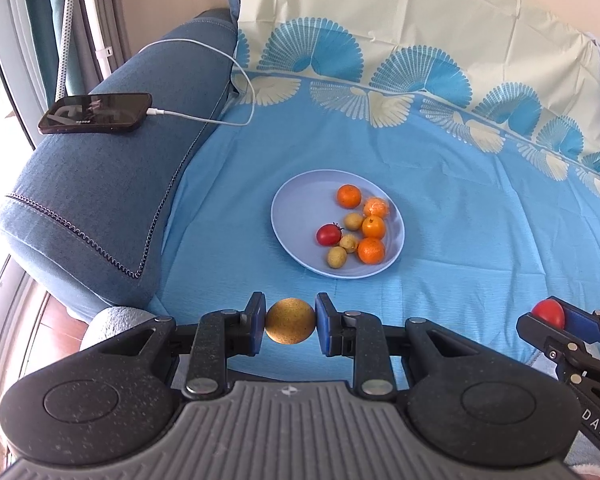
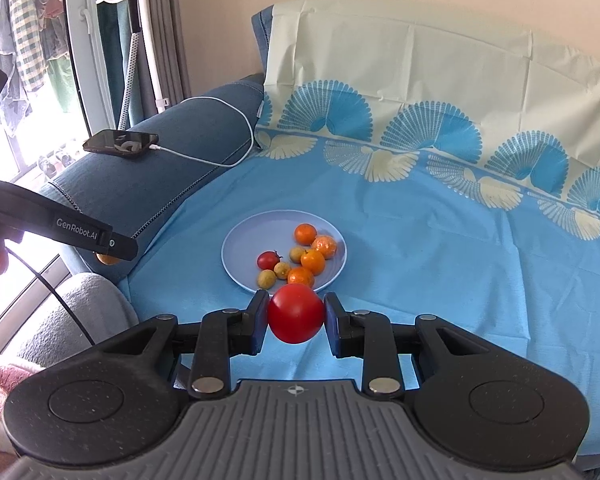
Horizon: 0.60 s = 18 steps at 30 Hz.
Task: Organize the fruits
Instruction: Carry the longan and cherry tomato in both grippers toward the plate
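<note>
Left wrist view: the left gripper point(image 1: 290, 322) has its fingers point(image 1: 255, 318) closed onto a round brownish-yellow fruit point(image 1: 290, 321), pinched from both sides above the blue sheet point(image 1: 460, 240). Beyond it a pale blue plate point(image 1: 292, 204) lies on the sheet and holds four oranges point(image 1: 349, 195), three small yellowish fruits point(image 1: 337, 257) and a small red tomato point(image 1: 328, 235), all bunched toward its right half. At the right edge the right gripper point(image 1: 556, 320) is cut off by the frame; only part of the red tomato point(image 1: 548, 313) it carries shows behind one finger. A phone point(image 1: 96, 113) with a white cable point(image 1: 236, 72) rests on the sofa armrest point(image 1: 100, 184).

Right wrist view: the right gripper point(image 2: 296, 314) is clamped on the red tomato point(image 2: 296, 313), which hides the plate's point(image 2: 244, 240) near rim. The left gripper point(image 2: 112, 254) enters from the left, seen side-on; its fingers cover nearly all of the fruit, leaving an orange-looking sliver point(image 2: 106, 259) below. A hand at the far left edge is blurred. The phone point(image 2: 120, 144) lies on the armrest point(image 2: 160, 184), with a garment steamer point(image 2: 130, 0) standing behind.
</note>
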Available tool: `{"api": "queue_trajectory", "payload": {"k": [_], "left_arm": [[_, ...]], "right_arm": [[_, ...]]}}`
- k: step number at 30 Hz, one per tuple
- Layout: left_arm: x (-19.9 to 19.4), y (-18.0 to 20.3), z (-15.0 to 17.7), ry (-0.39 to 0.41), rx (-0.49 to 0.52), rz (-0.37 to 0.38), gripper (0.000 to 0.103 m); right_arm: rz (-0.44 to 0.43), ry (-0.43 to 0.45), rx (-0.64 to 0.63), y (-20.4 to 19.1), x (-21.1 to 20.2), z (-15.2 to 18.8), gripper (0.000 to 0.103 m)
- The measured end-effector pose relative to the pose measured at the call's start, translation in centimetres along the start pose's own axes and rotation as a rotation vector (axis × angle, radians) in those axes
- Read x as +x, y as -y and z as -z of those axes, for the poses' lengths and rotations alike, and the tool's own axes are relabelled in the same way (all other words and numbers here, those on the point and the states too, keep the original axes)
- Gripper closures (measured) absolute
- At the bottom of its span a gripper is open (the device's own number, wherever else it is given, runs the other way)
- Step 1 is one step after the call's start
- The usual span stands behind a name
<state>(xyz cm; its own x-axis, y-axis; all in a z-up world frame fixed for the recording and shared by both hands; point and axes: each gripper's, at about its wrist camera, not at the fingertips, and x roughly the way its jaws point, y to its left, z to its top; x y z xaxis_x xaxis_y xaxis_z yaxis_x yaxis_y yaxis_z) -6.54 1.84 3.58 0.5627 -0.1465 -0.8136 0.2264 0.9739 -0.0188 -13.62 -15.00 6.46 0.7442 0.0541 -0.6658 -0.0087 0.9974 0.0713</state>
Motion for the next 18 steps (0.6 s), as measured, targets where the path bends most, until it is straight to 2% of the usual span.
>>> {"api": "queue_trajectory", "payload": {"k": [10,18], "left_arm": [[3.7,-0.8,-3.2,-0.025,-0.014,-0.020,0.074],[9.0,-0.5,-6.6,-0.041,-0.010,-0.043,0.074]], "right_arm": [[-0.014,-0.044,0.045,0.9,4.8,-1.7,0.072],[-0.027,-0.061,0.051,1.4,10.2,-3.9,0.072]]}}
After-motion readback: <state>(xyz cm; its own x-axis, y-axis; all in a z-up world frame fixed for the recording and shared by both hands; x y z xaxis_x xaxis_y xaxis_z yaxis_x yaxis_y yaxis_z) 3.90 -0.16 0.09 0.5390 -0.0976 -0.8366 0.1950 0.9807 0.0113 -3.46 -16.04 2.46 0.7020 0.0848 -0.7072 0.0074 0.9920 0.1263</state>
